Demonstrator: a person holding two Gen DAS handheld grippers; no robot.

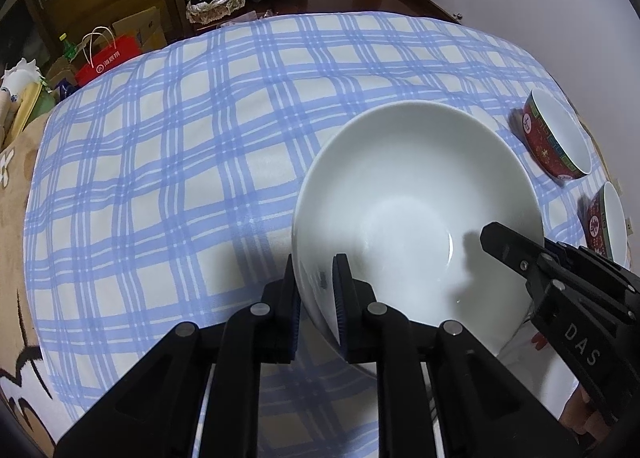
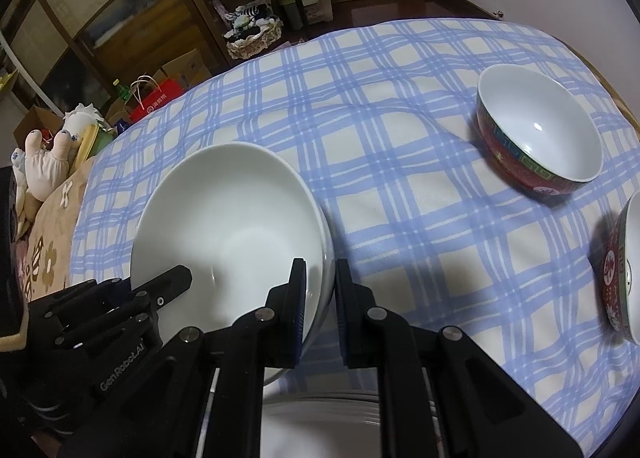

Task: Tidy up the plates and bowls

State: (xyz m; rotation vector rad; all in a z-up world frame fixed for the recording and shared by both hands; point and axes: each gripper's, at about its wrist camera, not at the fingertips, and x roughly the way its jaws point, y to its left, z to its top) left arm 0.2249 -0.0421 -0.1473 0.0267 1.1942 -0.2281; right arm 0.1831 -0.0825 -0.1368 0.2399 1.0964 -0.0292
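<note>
A large white bowl (image 1: 404, 197) (image 2: 228, 217) stands over the blue checked tablecloth (image 1: 180, 157), held from both sides. My left gripper (image 1: 316, 262) is shut on its left rim, one finger outside the wall and one inside. On the opposite rim my right gripper (image 2: 320, 264) is shut the same way. Each gripper also shows in the other's view: the right gripper (image 1: 500, 246) and the left gripper (image 2: 176, 278). Two red patterned bowls with white insides, a farther red bowl (image 2: 520, 169) (image 1: 548, 141) and a nearer red bowl (image 2: 616, 290) (image 1: 600, 225), sit upright to the right.
A white plate (image 2: 320, 414) lies at the near table edge under my right gripper. Beyond the table's far and left edges stand a wooden cabinet, a wicker basket (image 1: 216, 1), a red bag (image 1: 104, 57) and soft toys (image 2: 48, 161). Bare cloth stretches left of the white bowl.
</note>
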